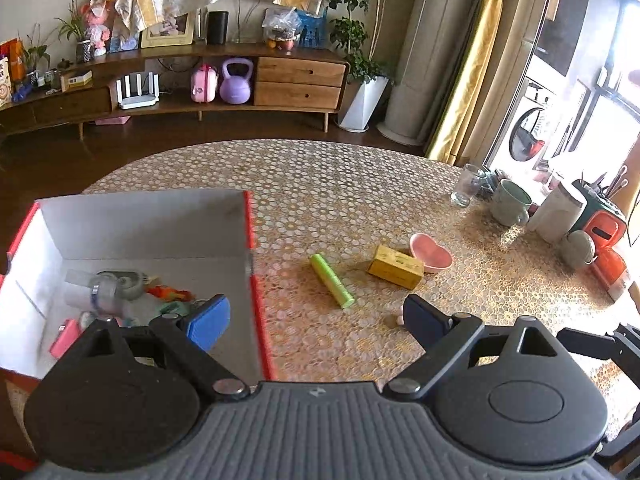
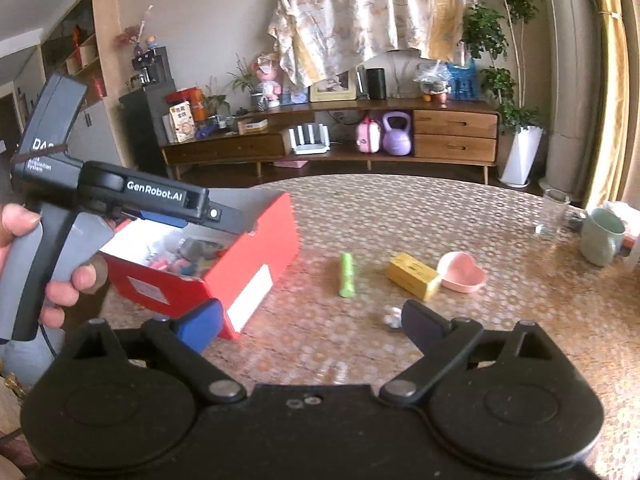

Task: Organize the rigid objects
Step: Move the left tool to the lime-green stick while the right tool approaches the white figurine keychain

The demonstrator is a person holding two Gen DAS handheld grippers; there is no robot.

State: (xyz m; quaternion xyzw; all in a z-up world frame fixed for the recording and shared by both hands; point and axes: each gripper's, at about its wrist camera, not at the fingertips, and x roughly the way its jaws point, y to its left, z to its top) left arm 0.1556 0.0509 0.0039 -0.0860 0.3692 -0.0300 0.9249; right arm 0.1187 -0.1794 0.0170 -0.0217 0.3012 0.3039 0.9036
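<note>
Both grippers are spread wide with nothing between their pads, and they hang side by side over the near edge of the table (image 1: 360,184). The left gripper (image 1: 316,320) sits half over the red box (image 1: 256,216), its blue pad above the things already dropped inside, its dark pad out over bare tablecloth. Ahead of it and a little toward the right lies the green tube (image 1: 332,280), flat on the cloth, its long axis running away from the tool and slanting slightly left at the far end. Beyond that, farther right, is the yellow box (image 1: 396,266), touching or just beside the pink heart dish (image 1: 434,254). A small pale thing lies just by the dark pad, too hidden to name. From the right gripper (image 2: 312,320) the same tube (image 2: 347,274) lies almost straight ahead, nearly end-on, with the yellow box (image 2: 414,276) off to the right. Either tool seems about as near the tube; I would judge the left better placed for carrying it to the box. Both point forward and downward, and a hand (image 2: 60,292) grips the left handle
</note>
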